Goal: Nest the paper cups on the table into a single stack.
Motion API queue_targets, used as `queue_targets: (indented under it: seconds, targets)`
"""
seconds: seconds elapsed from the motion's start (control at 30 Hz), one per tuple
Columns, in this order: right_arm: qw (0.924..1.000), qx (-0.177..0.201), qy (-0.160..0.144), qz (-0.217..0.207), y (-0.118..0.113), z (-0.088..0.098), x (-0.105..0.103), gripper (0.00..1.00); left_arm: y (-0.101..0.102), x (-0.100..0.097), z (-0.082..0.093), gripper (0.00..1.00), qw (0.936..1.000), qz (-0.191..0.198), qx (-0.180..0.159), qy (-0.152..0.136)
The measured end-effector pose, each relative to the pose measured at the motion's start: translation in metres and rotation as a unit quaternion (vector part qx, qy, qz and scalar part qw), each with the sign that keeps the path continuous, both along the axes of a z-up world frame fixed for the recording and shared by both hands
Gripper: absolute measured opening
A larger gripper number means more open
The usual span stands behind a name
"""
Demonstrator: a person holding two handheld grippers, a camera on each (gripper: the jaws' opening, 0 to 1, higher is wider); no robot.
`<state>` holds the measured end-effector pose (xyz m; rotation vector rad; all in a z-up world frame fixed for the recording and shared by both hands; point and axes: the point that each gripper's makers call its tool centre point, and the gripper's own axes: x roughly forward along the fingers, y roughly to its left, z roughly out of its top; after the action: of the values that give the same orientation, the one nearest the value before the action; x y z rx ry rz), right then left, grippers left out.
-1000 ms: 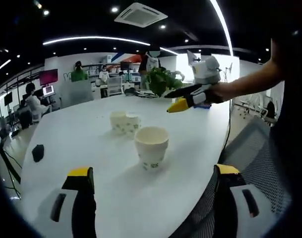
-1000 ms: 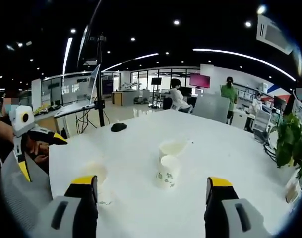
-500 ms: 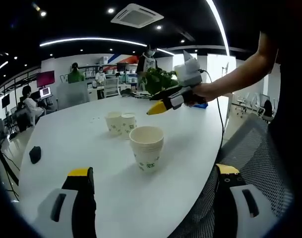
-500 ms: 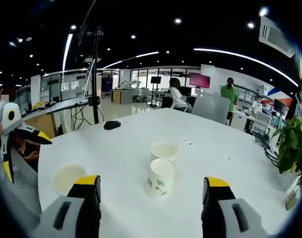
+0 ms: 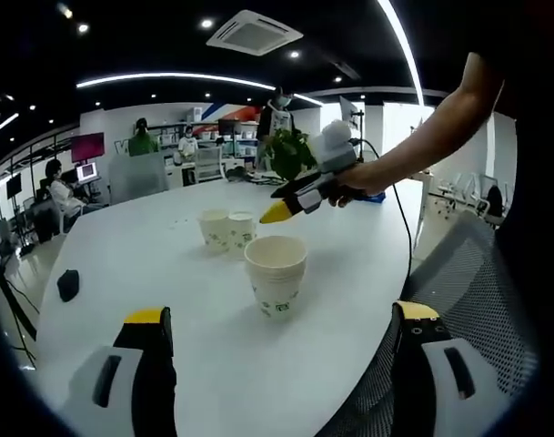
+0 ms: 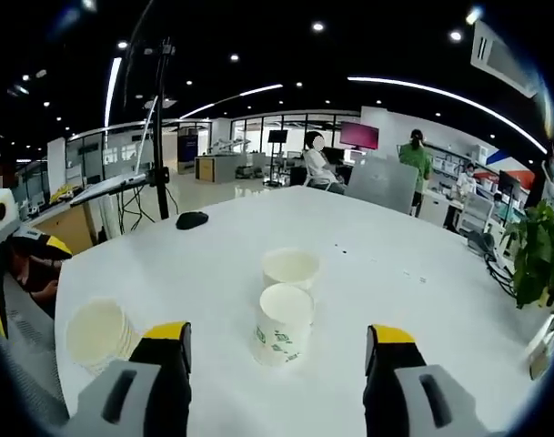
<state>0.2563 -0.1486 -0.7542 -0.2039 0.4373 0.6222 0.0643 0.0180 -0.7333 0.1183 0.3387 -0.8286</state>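
Standing on the white table (image 5: 167, 264), a nested paper cup stack (image 5: 277, 275) has two single cups (image 5: 226, 229) at its 11 o'clock. Both claws, left (image 5: 275, 369) and right (image 6: 275, 387), gape wide, empty.

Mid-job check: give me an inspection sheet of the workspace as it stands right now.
Surface: white table, round-edged, mostly bare.
Job's things: nested cup stack upright near the left gripper; two single paper cups close together mid-table, not yet nested.
Clutter: small dark object near the far edge in the right gripper view.
Grippers: left gripper open, empty, short of the stack; right gripper open, empty, jaws framing the nearer single cup without touching.
Cables: black cable hanging from the right gripper.
Surroundings: open office, people at desks, potted plant, mesh chair.
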Motion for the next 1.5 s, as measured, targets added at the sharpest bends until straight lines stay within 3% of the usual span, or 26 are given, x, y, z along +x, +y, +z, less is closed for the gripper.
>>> queue_targets:
  seconds: [0.57,1.3,1.5]
  targets:
    - [0.9998,-0.017,0.011,0.007,0.013,-0.028,0.024,0.69,0.007,0.007,0.009,0.99,0.9994,0.027,-0.019,-0.013]
    - [0.9993,0.003,0.034,-0.011,0.026,-0.044,0.051,0.56,0.015,0.015,0.009,0.94,0.9981,0.057,-0.025,-0.007]
    - [0.9991,0.004,0.037,-0.020,0.026,-0.045,0.053,0.47,0.017,0.017,0.008,0.92,0.9978,0.061,-0.024,-0.006]
